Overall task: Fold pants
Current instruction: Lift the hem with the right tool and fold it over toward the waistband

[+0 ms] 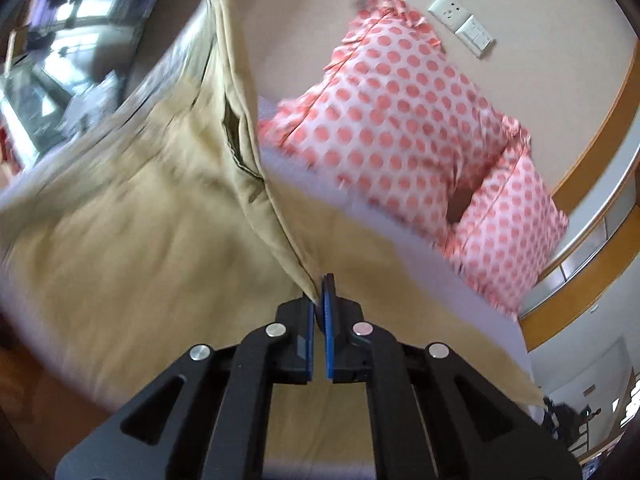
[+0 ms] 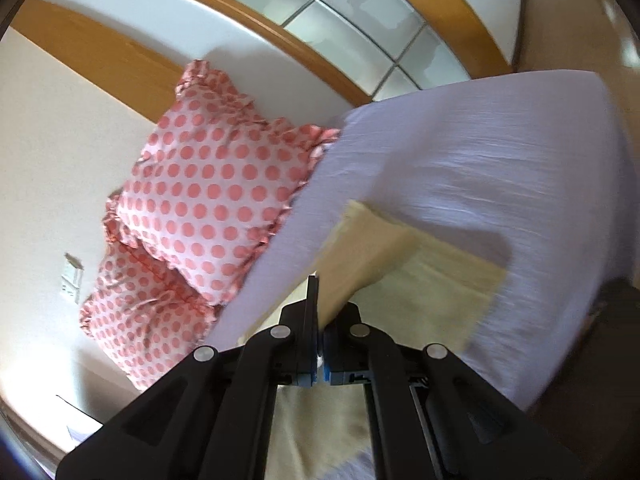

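The khaki pants lie on a bed with a pale lilac sheet. My left gripper is shut on a seamed edge of the pants and lifts it, so the cloth hangs in a raised fold at the left. My right gripper is shut on another part of the pants and holds a flap of it up above the rest of the cloth lying flat on the sheet.
Two pink polka-dot pillows lean at the head of the bed, also seen in the left wrist view. A wooden headboard rail and a wall socket are behind. The bed edge drops at the right.
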`<state>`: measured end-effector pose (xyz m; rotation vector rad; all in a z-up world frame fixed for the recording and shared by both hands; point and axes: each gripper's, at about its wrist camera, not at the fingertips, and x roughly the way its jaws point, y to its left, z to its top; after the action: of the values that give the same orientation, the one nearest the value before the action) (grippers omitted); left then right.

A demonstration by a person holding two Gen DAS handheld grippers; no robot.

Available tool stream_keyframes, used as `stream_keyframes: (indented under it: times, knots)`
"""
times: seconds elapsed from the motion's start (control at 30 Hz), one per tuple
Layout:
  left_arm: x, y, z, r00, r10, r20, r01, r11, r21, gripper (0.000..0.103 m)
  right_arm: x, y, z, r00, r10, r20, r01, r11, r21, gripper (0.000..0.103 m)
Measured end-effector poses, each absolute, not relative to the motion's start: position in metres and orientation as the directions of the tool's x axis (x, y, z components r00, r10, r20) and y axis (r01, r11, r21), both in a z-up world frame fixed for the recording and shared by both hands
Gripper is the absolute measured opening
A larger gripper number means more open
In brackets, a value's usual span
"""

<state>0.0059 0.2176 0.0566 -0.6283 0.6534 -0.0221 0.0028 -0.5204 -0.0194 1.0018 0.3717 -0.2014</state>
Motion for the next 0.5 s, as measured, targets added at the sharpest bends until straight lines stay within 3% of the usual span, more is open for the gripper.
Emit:
stream_keyframes:
  times: [0.33, 0.37, 0.4, 0.47, 0.5]
  knots:
    - [-0.042, 0.214, 0.008, 0.787, -0.196, -0.585, -0.238, 0.778, -0.581, 0.005, -0.007, -0.523, -0.039, 0.858, -0.034, -0.512, 0.448, 0.535, 0.716, 0.006]
    - [-0.044, 0.214, 0.007, 0.790, -0.197, -0.581, -0.233, 0.780, -0.581, 0.006, -0.009, -0.523, -0.038, 0.850, -0.047, -0.525, 0.464, 0.540, 0.702, 0.020]
    - [-0.046, 0.213, 0.006, 0.793, -0.197, -0.577, -0.229, 0.782, -0.580, 0.007, -0.014, -0.522, -0.036, 0.840, -0.075, -0.538, 0.488, 0.540, 0.686, 0.051]
    - [-0.052, 0.213, 0.005, 0.803, -0.195, -0.563, -0.219, 0.782, -0.584, 0.017, -0.026, -0.523, -0.032, 0.836, -0.145, -0.529, 0.515, 0.537, 0.668, 0.075]
    - [-0.056, 0.213, 0.004, 0.809, -0.193, -0.555, -0.216, 0.780, -0.587, 0.022, -0.031, -0.523, -0.030, 0.835, -0.172, -0.523, 0.524, 0.538, 0.660, 0.074]
